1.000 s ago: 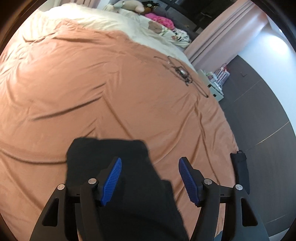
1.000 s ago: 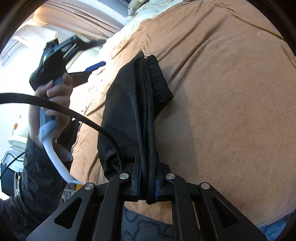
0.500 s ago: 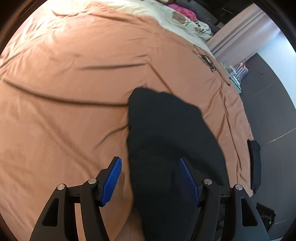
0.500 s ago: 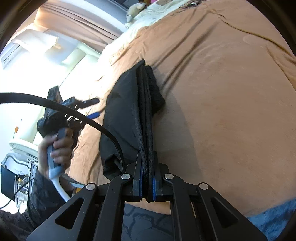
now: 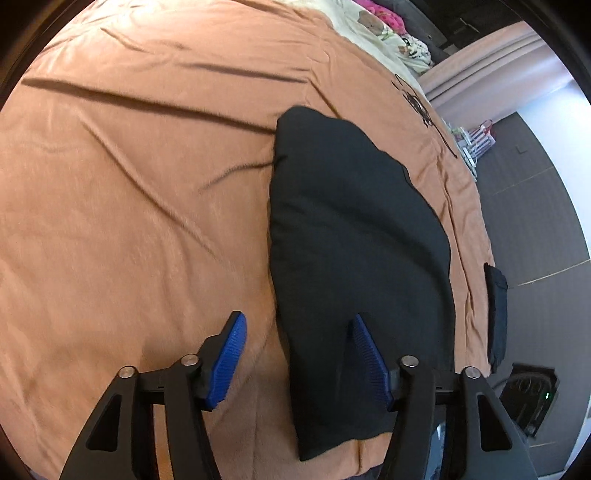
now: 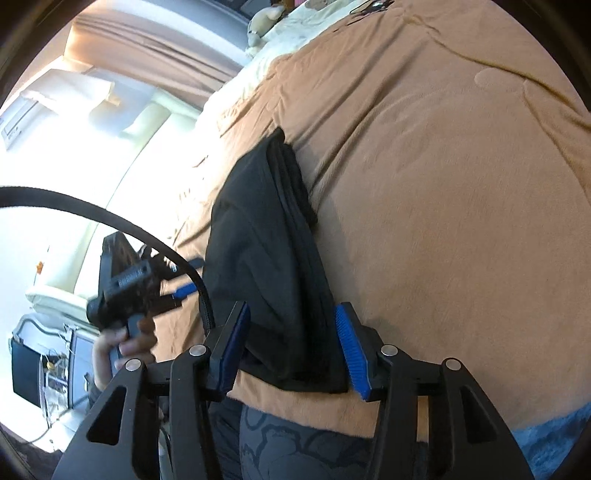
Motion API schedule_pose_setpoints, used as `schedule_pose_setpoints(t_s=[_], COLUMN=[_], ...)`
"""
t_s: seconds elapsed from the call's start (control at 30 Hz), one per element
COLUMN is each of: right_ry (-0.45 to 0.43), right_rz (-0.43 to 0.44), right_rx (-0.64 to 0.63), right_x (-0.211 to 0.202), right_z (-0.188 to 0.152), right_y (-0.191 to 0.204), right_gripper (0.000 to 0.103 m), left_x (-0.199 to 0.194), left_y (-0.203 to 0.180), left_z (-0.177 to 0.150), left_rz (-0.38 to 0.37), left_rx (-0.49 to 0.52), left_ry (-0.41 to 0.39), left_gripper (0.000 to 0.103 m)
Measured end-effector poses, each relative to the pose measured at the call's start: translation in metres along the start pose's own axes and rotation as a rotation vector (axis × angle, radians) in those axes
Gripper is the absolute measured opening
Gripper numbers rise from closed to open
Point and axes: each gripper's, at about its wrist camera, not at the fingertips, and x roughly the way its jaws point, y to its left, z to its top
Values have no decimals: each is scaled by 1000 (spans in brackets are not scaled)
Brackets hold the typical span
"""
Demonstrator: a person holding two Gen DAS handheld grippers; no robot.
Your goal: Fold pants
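Note:
The black pants [image 5: 354, 236] lie folded into a long narrow bundle on the orange-brown blanket [image 5: 140, 206], near the bed's front edge. My left gripper [image 5: 297, 354] is open and hovers over the bundle's near left edge, holding nothing. In the right wrist view the pants [image 6: 273, 266] show their stacked folded edges. My right gripper [image 6: 293, 343] is open, its blue pads either side of the bundle's near end, not gripping. The left gripper [image 6: 181, 280] also shows there, held in a hand at the left.
A small dark object [image 5: 496, 314] lies at the blanket's right edge. A tangle of black cord [image 5: 417, 107] lies far back on the bed, near pillows and soft toys [image 5: 391, 33]. Dark floor [image 5: 535, 229] is to the right. A black cable [image 6: 110, 221] arcs across the right wrist view.
My right gripper has opened and let go of the pants, which now rest on the blanket. My left gripper has moved left, so the bundle sits under its right finger.

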Motion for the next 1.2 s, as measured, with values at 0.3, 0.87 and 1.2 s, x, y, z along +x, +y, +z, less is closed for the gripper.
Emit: schedule_pose_setpoints(t_s=[0.3, 0.87, 1.2], right_ry=[11, 82, 133], right_rz=[-6, -90, -108], right_rx=[-82, -259, -287], right_x=[21, 95, 134], right_z=[34, 102, 137], right_y=[14, 51, 49], right_gripper=[47, 47, 47], left_x=[10, -15, -6], left_y=[5, 6, 7], left_z=[-17, -19, 4], left_rz=[-71, -30, -14], left_rx=[-67, -51, -66], left_ry=[54, 12, -13], left_gripper=[34, 30, 31])
